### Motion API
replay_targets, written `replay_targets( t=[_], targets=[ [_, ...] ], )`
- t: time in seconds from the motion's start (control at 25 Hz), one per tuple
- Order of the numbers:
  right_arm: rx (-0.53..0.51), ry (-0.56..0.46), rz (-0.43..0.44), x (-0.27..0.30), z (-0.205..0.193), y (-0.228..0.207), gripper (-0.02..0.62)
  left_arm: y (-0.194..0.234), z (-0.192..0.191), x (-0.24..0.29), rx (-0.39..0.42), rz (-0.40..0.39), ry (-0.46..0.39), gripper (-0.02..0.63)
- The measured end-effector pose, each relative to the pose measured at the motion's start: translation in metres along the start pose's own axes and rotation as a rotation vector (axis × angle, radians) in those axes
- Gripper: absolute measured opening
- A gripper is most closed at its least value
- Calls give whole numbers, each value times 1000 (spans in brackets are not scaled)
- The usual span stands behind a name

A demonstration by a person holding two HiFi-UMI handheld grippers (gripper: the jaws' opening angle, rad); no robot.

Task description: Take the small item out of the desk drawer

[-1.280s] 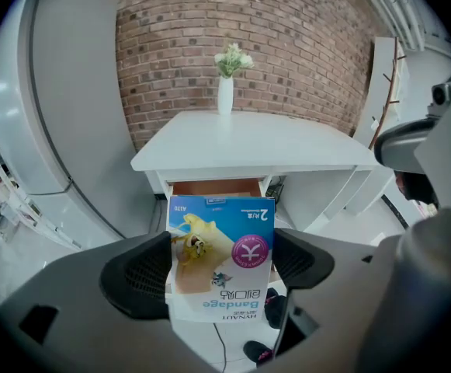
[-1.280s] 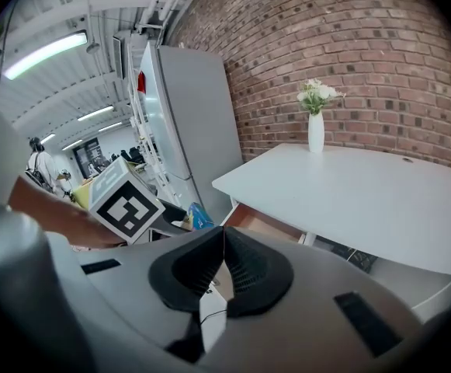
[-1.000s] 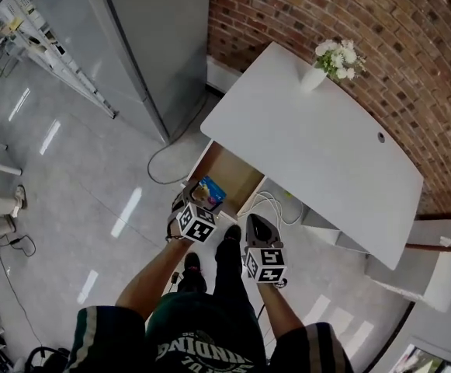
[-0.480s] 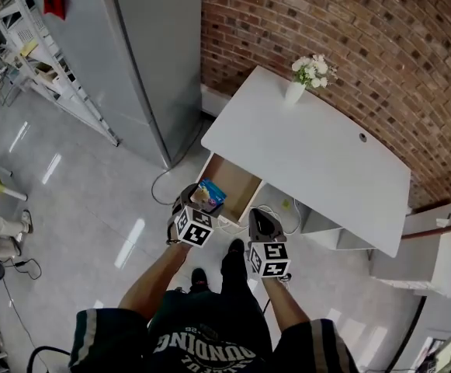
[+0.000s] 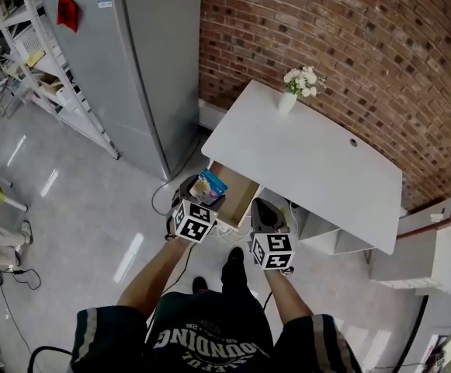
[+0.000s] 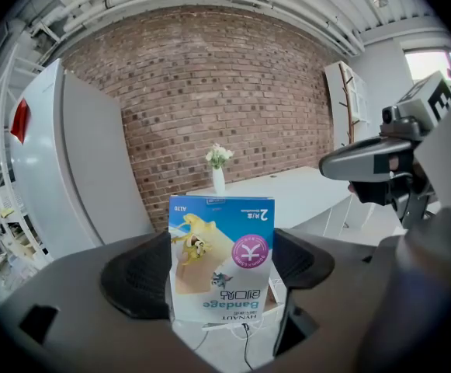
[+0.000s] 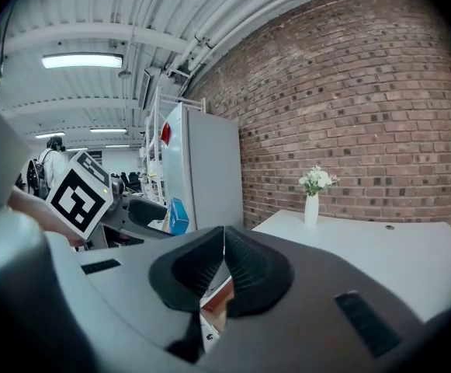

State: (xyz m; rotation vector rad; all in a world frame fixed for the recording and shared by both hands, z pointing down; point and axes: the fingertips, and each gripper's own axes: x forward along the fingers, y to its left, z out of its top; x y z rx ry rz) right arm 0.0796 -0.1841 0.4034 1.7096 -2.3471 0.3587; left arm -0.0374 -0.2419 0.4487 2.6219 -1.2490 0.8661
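My left gripper (image 5: 202, 189) (image 6: 223, 264) is shut on a small blue and cream bandage box (image 6: 220, 258) (image 5: 209, 186), held upright in the air in front of the open wooden drawer (image 5: 237, 189) of the white desk (image 5: 310, 162). In the right gripper view the box (image 7: 178, 215) shows as a blue sliver at the left. My right gripper (image 5: 262, 210) (image 7: 223, 266) is shut with nothing between its jaws, and hovers just right of the drawer. The inside of the drawer is mostly hidden by the left gripper and the box.
A white vase of flowers (image 5: 296, 88) stands at the desk's far corner. A brick wall (image 5: 349, 61) runs behind the desk. A tall grey fridge (image 5: 143, 61) stands to the left, with metal shelving (image 5: 23, 45) beyond. White cables (image 5: 229, 228) lie on the floor below the drawer.
The head view has backed away and tilted up, so the desk sits lower in the picture. Both grippers keep their places by the drawer, the left still holding the box.
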Motion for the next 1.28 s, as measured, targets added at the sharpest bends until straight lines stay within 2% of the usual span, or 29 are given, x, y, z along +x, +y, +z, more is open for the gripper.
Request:
replay_targets(
  t=[0.24,0.44,1.28],
  targets=[
    [-12,-46,-12,-10,26,-3,25,7,32,-20,4,18,-69,422],
    [-8,-68,-17,-16,37,-3,25,12,44,-30,4,31,-101,422],
    [-15,-69,-21,-23,35,-1,25,11,42,-37,0,35,-107,422]
  ],
)
